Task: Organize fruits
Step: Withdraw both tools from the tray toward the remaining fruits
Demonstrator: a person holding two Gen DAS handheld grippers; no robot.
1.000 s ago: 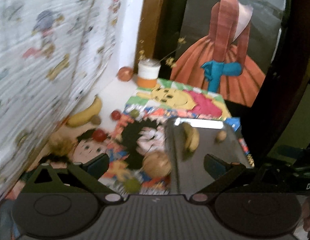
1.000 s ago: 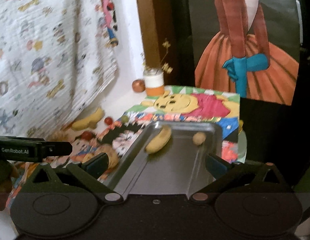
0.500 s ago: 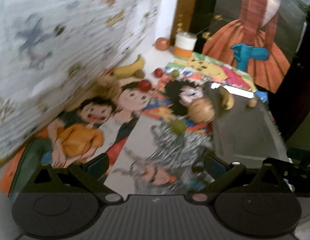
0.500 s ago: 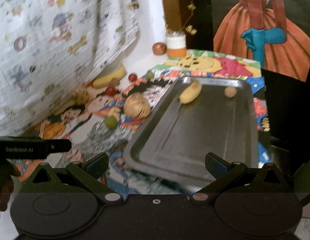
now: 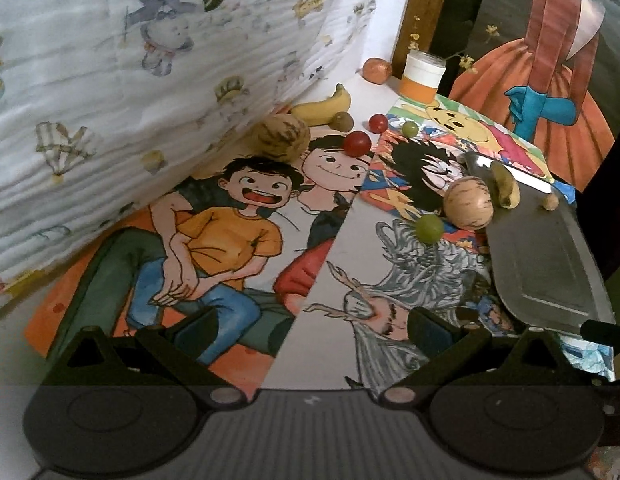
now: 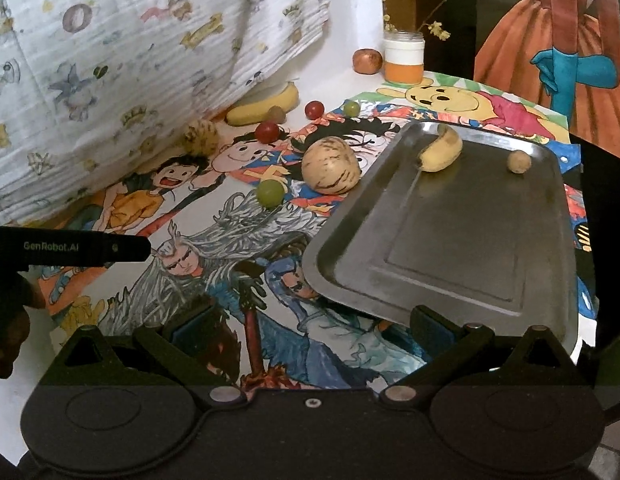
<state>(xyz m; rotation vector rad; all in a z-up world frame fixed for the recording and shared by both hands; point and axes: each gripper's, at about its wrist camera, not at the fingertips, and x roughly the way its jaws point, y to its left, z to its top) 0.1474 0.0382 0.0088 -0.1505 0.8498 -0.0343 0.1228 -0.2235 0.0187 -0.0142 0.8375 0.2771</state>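
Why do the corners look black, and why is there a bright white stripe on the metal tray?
In both wrist views the fisheye lens gives a round picture, so the corners stay black and straight edges bend. In the left wrist view the white stripe is glare along the far rim of the metal tray. In the right wrist view the tray only gleams softly, and the room is dim.

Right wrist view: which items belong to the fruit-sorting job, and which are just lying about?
Job:
metal tray
banana on tray
striped melon
green grape
red tomato
banana by cloth

Lying about:
jar
drawings
printed cloth
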